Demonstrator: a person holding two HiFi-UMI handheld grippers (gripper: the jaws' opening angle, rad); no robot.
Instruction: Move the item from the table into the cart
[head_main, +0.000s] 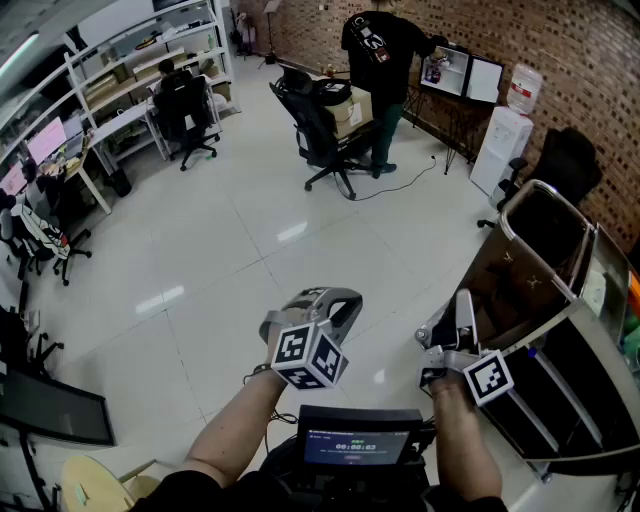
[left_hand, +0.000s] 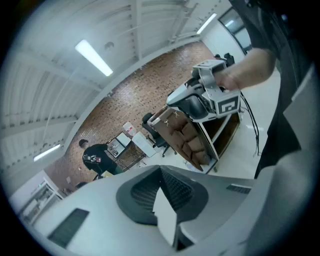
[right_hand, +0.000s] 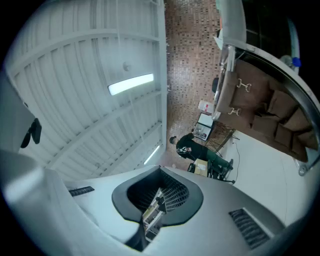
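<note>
My left gripper (head_main: 322, 300) is held over the white floor, its jaws shut with nothing between them; in the left gripper view (left_hand: 162, 195) the pads meet edge to edge. My right gripper (head_main: 462, 312) is also shut and empty, pointing slightly upward right next to the cart (head_main: 548, 192). The cart is a metal-framed trolley at the right holding brown padded bags (head_main: 520, 280). It also shows in the left gripper view (left_hand: 216, 150), behind the right gripper (left_hand: 207, 97), and in the right gripper view (right_hand: 260, 112). No table and no loose item show in any view.
A person in black (head_main: 380, 50) stands at the back by a desk. A black office chair (head_main: 320, 130) stands mid-floor, and another (head_main: 188, 112) by the shelving (head_main: 150, 60) on the left. A water dispenser (head_main: 503, 135) stands against the brick wall.
</note>
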